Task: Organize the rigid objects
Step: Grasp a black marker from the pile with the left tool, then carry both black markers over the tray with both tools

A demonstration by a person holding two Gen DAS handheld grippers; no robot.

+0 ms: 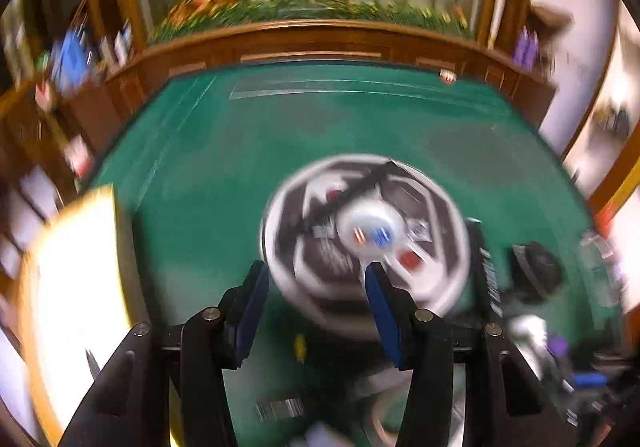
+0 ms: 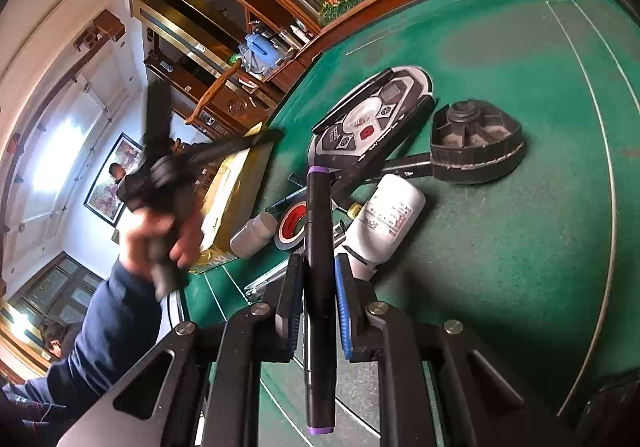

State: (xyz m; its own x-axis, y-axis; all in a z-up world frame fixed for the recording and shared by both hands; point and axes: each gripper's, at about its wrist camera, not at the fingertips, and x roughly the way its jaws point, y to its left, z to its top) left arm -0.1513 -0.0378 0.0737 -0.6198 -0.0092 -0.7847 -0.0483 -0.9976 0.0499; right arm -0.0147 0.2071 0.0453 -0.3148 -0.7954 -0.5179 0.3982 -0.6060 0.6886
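Note:
My right gripper (image 2: 316, 267) is shut on a black marker (image 2: 319, 287) with purple ends, held upright above the green table (image 2: 520, 227). Beyond it lie a white bottle (image 2: 388, 221), a black-and-white round device with buttons (image 2: 370, 123) and a black wedge-shaped part (image 2: 476, 145). My left gripper (image 1: 316, 275) is open, blurred by motion, just in front of the round device (image 1: 364, 231). The left gripper also shows in the right wrist view (image 2: 168, 167), raised in a hand.
A yellow-gold box (image 2: 232, 203) sits at the table's left edge, bright in the left wrist view (image 1: 76, 279). A red tape roll (image 2: 292, 227), a small white bottle (image 2: 254, 233) and pens lie by it. A wooden rail (image 1: 320, 35) borders the far edge.

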